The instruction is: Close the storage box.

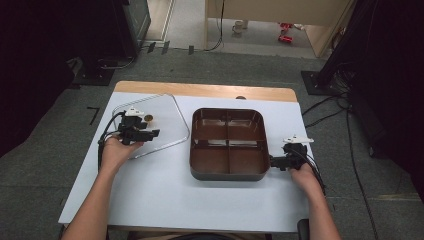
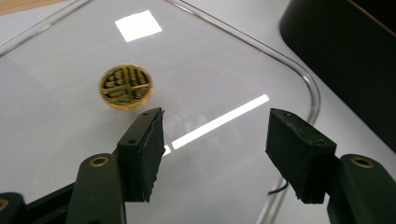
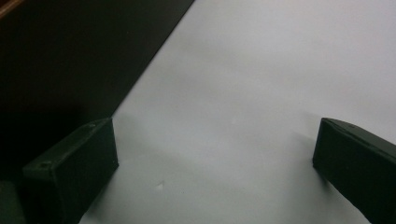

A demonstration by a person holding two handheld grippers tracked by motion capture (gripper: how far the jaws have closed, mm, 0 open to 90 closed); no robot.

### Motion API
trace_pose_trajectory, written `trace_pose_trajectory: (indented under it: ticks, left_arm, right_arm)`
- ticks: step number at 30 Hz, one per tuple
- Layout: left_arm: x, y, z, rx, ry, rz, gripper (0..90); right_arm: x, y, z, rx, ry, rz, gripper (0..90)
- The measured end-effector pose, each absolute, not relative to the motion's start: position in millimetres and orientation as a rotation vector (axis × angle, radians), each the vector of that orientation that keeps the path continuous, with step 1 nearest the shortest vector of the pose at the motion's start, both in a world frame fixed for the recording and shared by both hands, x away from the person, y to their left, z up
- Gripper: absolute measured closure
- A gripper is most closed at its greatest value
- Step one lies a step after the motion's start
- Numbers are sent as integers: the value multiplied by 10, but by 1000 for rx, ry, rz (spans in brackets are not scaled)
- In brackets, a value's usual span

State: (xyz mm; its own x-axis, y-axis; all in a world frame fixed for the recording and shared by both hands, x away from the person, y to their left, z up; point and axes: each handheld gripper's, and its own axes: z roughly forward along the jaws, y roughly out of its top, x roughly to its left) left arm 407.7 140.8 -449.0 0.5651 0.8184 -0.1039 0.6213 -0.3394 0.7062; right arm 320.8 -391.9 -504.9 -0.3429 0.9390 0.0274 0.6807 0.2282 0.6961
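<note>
A clear glass lid (image 1: 165, 115) with a metal rim lies flat on the white table, left of a dark brown pan (image 1: 227, 109) split into four compartments. A round gold knob (image 2: 126, 87) sits at the lid's centre (image 1: 148, 118). My left gripper (image 1: 155, 133) hovers over the lid (image 2: 224, 60), open, and the knob lies just beyond its left fingertip (image 2: 147, 135); nothing is between the jaws (image 2: 215, 140). My right gripper (image 1: 274, 161) rests by the pan's right side, open. Bare table shows between its jaws (image 3: 215, 158), with the dark pan wall (image 3: 70, 56) at their left.
The white table (image 1: 165, 195) has free room in front of the pan and lid. A wooden strip (image 1: 200, 90) runs along its far edge. Cables and stands lie on the grey floor (image 1: 330, 107) around the table.
</note>
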Motion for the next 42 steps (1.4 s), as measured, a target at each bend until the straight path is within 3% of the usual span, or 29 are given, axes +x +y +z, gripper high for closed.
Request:
trace_pose_trajectory:
  ticks: [12, 25, 42]
  left_arm:
    - [4394, 1521, -4553, 2035, 1202, 396, 397]
    - [4555, 1513, -4723, 2038, 1247, 411, 581]
    - [4541, 1551, -4576, 2043, 1261, 385, 597]
  right_arm:
    - [3208, -3919, -5049, 1493, 2109, 879, 0]
    - [3208, -3919, -5049, 1493, 2109, 879, 0]
    - [3209, -3920, -5049, 1492, 2109, 879, 0]
